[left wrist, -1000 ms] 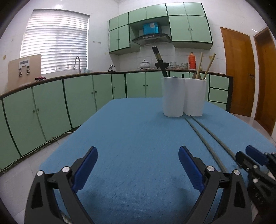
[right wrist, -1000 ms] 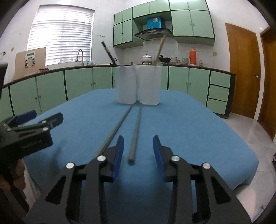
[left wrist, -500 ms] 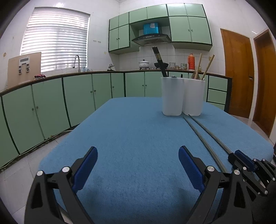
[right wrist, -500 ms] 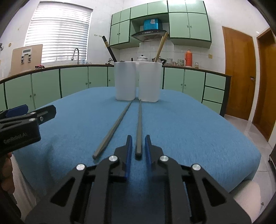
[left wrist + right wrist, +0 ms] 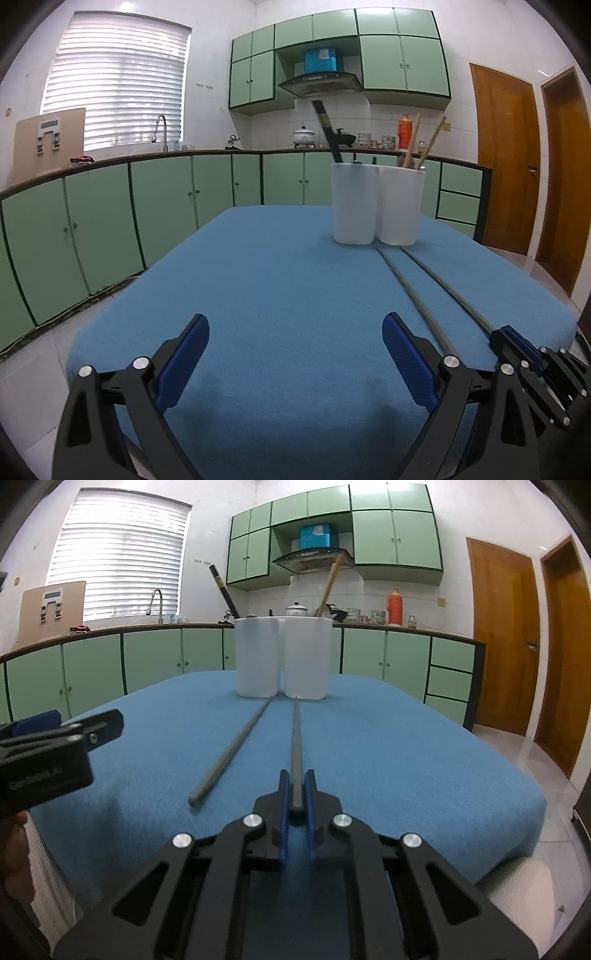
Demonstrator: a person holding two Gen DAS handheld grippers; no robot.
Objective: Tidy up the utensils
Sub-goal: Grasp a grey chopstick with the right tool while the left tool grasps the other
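Note:
Two grey chopsticks lie on the blue table cloth [image 5: 406, 746], pointing toward a white twin utensil holder [image 5: 282, 657] at the far end. My right gripper [image 5: 296, 792] is shut on the near end of the right chopstick [image 5: 295, 738]. The left chopstick [image 5: 231, 751] lies free beside it. The holder [image 5: 376, 205] holds a dark utensil [image 5: 327, 129] and wooden chopsticks [image 5: 424, 142]. My left gripper [image 5: 295, 354] is open and empty over the cloth's near edge, left of both chopsticks [image 5: 413, 291]. The right gripper shows at its lower right [image 5: 517, 347].
Green kitchen cabinets [image 5: 166, 206] run behind and left of the table. Wooden doors [image 5: 506, 158] stand at the right. The table's near edge and right edge drop to a tiled floor [image 5: 535, 753]. My left gripper's body [image 5: 48, 760] shows at the left in the right wrist view.
My right gripper's jaws closed from open onto the right chopstick's near end. The left gripper stayed open and drew back slightly.

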